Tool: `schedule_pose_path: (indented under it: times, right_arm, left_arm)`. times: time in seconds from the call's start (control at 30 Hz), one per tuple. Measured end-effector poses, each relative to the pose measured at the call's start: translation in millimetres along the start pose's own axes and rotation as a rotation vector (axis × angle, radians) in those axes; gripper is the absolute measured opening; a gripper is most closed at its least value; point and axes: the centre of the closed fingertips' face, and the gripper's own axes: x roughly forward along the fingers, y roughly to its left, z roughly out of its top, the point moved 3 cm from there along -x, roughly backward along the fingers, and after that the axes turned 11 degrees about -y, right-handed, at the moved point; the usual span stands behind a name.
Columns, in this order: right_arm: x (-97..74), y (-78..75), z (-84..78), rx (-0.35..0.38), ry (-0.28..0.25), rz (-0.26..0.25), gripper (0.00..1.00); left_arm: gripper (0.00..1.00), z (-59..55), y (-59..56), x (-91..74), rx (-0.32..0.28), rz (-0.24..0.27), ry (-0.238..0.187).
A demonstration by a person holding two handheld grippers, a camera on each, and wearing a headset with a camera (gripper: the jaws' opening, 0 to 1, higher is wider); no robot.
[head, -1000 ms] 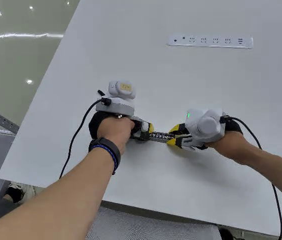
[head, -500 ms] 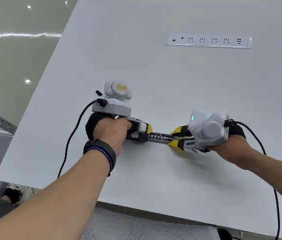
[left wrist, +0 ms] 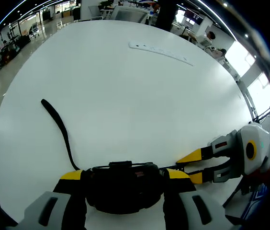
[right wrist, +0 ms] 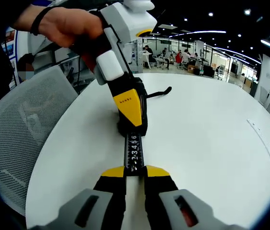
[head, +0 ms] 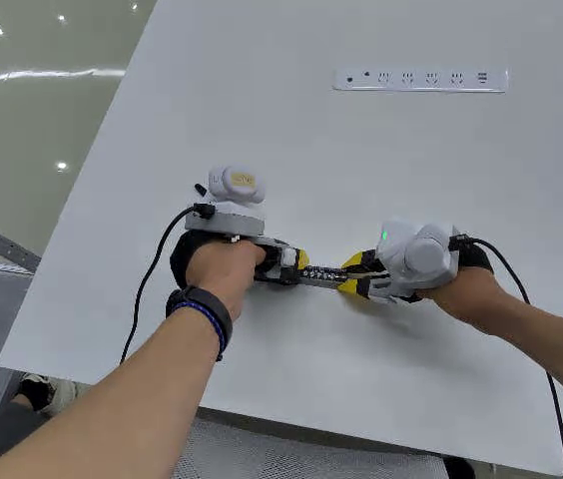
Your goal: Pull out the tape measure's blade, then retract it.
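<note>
Clamping the black tape measure case (left wrist: 121, 187) from both sides, the yellow-tipped fingers (left wrist: 71, 175) of the left gripper (head: 289, 265) hold it low over the near part of the white counter (head: 381, 170). A short stretch of blade (right wrist: 133, 151), numerals showing, runs from the case to the right gripper (head: 349, 273), whose fingers (right wrist: 113, 171) are pinched together on the blade's end. The case's black strap (left wrist: 58, 127) lies curved on the counter. A white power strip (head: 421, 80) lies well apart, at the far side
</note>
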Motion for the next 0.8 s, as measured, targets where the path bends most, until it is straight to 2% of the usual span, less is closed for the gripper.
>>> schedule_pose_path:
  times: [0.37, 0.6, 0.73, 0.8]
  right_arm:
    - [7.0, -1.7, 4.8, -0.015, 0.006, 0.032, 0.12]
    - [8.9, -2.4, 5.7, -0.007, -0.003, 0.03, 0.13]
    - [12.6, -0.6, 12.0, -0.004, -0.011, 0.03, 0.12]
    - [13.9, -0.2, 14.3, -0.023, 0.006, 0.038, 0.12]
  left_arm:
    - [0.62, 0.4, 0.9, -1.2, -0.012, -0.001, -0.005]
    - [0.61, 0.7, 1.2, -1.3, -0.021, -0.003, -0.006]
    - [0.61, 2.1, 2.3, -0.3, -0.037, 0.003, -0.012]
    - [0.61, 2.8, 2.6, 0.6, -0.038, 0.005, -0.009]
